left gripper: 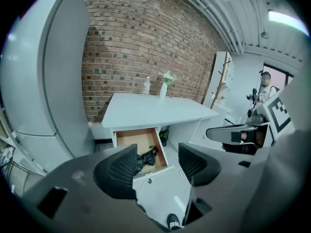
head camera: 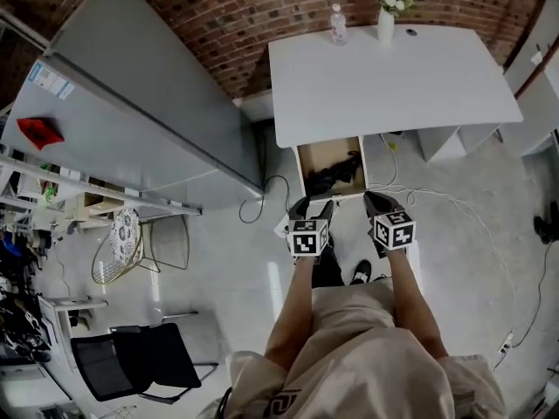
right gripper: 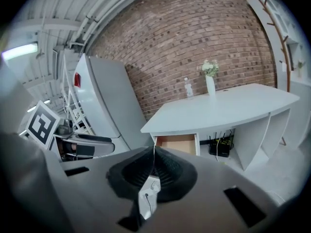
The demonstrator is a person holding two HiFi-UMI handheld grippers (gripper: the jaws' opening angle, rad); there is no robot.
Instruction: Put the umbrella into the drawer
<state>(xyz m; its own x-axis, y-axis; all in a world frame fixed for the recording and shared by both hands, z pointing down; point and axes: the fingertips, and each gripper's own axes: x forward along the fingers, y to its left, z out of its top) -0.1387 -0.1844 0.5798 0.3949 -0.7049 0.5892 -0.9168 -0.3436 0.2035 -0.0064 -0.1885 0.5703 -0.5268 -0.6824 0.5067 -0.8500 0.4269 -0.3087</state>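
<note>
Under white desk [head camera: 393, 77], open drawer [head camera: 321, 153] holds black umbrella [head camera: 336, 177]; left claw [head camera: 313, 207] gapes empty, right claw [head camera: 377, 202] closed.

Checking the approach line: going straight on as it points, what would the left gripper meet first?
Likely the open drawer, near the black umbrella inside; ahead of the left gripper nothing else shows, depth unclear.

We see a red brick wall [head camera: 201, 7] behind a white desk [head camera: 393, 77], with a bottle [head camera: 338, 24] and a vase of flowers [head camera: 386, 20] at the desk's far edge. Left of the desk a tall grey cabinet [head camera: 131, 120] stands on the pale grey floor [head camera: 227, 269], with a black chair [head camera: 127, 365] nearer us. A ceiling strip light [left gripper: 286, 17] glows overhead.
</note>
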